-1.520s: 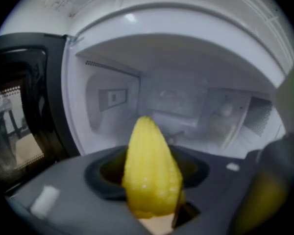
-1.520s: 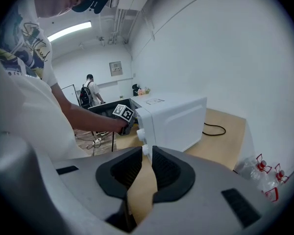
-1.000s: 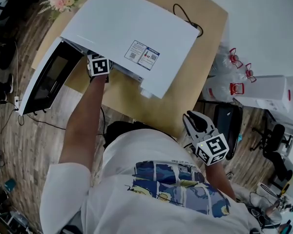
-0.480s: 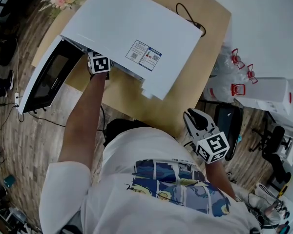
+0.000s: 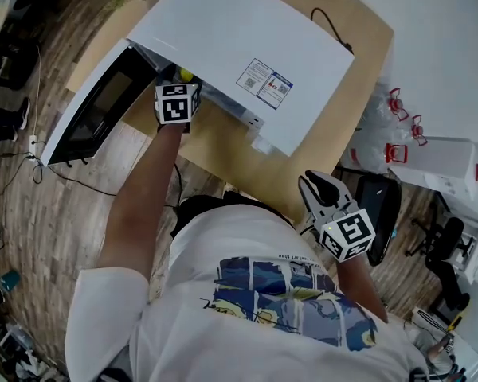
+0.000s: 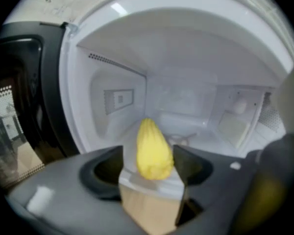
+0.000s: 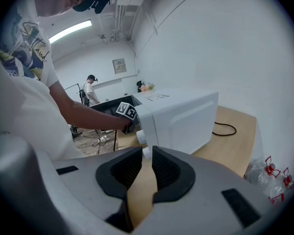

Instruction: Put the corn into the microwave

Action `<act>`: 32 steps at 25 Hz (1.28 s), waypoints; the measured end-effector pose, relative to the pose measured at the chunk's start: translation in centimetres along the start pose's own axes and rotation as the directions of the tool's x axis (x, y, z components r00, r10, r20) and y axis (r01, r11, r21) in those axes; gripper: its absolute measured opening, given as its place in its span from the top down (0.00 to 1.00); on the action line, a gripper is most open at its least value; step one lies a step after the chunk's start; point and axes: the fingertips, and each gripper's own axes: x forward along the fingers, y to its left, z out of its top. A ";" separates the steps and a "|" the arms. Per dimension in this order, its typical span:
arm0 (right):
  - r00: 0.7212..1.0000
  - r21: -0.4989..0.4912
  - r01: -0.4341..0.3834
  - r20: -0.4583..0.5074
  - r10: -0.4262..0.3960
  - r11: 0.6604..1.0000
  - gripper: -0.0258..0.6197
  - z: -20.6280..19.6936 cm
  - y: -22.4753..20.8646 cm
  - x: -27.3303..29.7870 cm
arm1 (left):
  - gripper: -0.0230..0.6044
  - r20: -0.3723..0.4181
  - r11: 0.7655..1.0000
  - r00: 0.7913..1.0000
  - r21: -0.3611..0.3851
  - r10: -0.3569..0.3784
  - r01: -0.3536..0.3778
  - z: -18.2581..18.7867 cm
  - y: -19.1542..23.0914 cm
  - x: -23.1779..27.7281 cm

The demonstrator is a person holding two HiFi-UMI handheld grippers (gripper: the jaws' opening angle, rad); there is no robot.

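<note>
Two jaws of the left gripper [image 6: 148,156] are opening, the corn [image 6: 154,150] loose between them just inside the microwave [image 5: 247,46] (door [image 5: 95,110] open at ten o'clock). The right gripper [image 7: 147,165], at four o'clock, is narrow and empty.

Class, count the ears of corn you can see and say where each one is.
1. The corn lies inside the open microwave, between the left gripper's opening jaws, which do not press it. None other shows; more could be hidden.
</note>
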 end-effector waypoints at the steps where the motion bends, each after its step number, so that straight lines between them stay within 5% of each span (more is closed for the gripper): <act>1: 1.000 -0.006 -0.007 0.001 0.007 1.000 0.87 0.2 0.6 0.3 | 0.45 0.005 1.000 1.000 -0.004 -0.006 0.006 -0.1 0.2 -0.6; 19: 0.997 -0.100 -0.072 0.027 0.075 0.992 0.88 2.1 15.0 5.3 | 0.47 -0.016 0.986 0.987 -0.042 -0.163 0.162 -7.2 4.1 -16.1; 32: 0.998 -0.096 -0.015 0.065 0.021 0.995 0.91 1.0 24.2 5.8 | 0.69 0.037 0.936 0.937 -0.054 -0.346 0.348 -10.0 5.1 -30.8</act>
